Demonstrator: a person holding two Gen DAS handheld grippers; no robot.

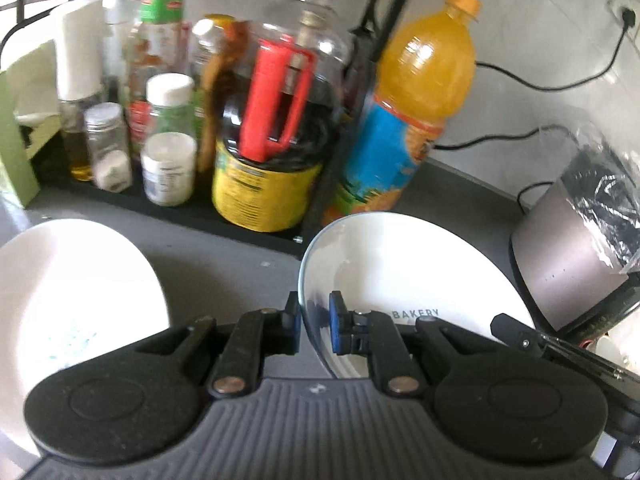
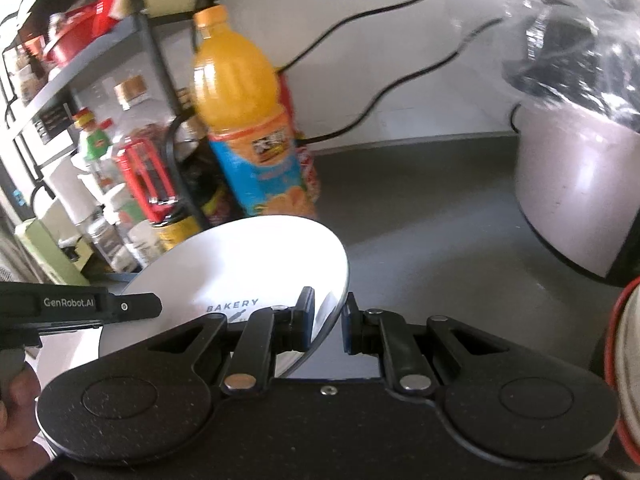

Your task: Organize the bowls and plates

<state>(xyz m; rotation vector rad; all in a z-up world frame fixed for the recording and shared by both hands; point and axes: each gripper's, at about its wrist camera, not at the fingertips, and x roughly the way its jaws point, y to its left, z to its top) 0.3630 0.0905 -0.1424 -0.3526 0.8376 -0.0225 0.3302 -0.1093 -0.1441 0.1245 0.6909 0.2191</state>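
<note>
While both views show the plate [image 1: 400, 280], only left shows a second plate [image 1: 72, 292].

A glossy white ceramic plate [image 1: 400, 276] with smooth glaze and "BAKERY" lettering catches bright glare. Behind it stands a clear, shiny plastic juice bottle [image 1: 416, 96] with a glossy paper-like label. Left of that bottle, a transparent plastic jug [image 1: 280, 120] has a matt red plastic handle. Right of the plate, a brushed-metal appliance [image 1: 568, 256] carries crinkled clear plastic film. The surface [image 1: 224, 256] beneath the plate looks matt grey. The left hand-held gripper [image 1: 314, 324] is matt black plastic with blue rubbery pads.
</note>
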